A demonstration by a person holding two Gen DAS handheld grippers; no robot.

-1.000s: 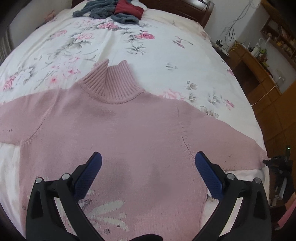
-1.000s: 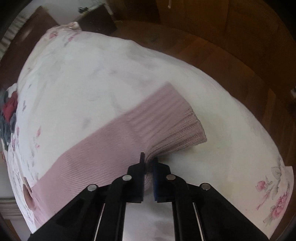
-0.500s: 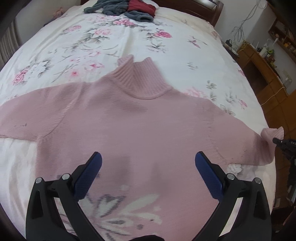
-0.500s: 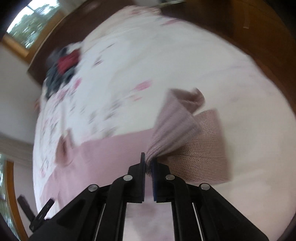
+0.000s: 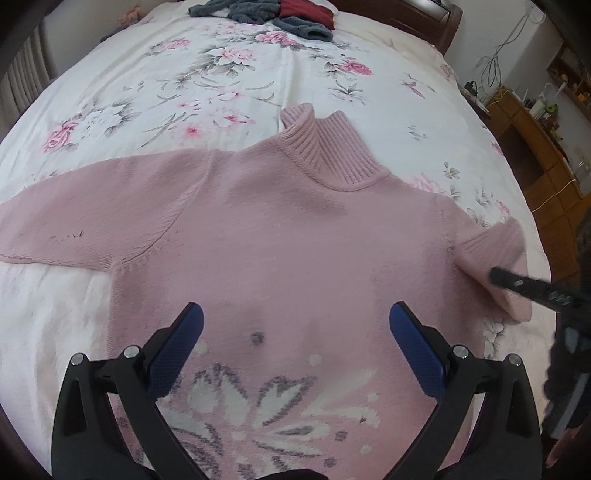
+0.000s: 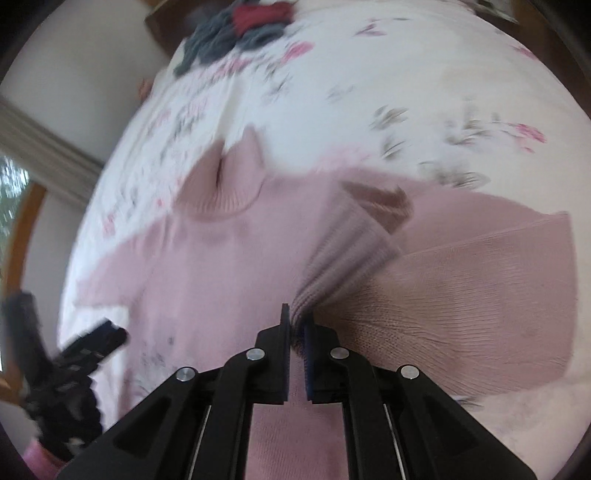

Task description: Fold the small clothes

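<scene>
A pink turtleneck sweater (image 5: pixel 288 251) with a white flower pattern lies face up on the bed; its ribbed collar (image 5: pixel 328 151) points away from me. My left gripper (image 5: pixel 295 325) hovers open over the sweater's chest, blue pads wide apart. My right gripper (image 6: pixel 295 321) is shut on the ribbed cuff (image 6: pixel 343 254) of the sweater's right sleeve, which is lifted and folded back over itself toward the body. In the left wrist view that gripper (image 5: pixel 496 277) shows at the right edge, holding the sleeve (image 5: pixel 491 251). The sweater's left sleeve (image 5: pixel 74 229) lies stretched out flat.
The bed has a white floral cover (image 5: pixel 221 74). A pile of grey and red clothes (image 5: pixel 273 11) sits near the headboard. Wooden furniture (image 5: pixel 546 147) stands to the bed's right, with wooden floor beside it.
My right gripper has carried the cuff up and inward from the bed's edge, so the sleeve now doubles back over itself. My left gripper has stayed open and shifted over the chest.
</scene>
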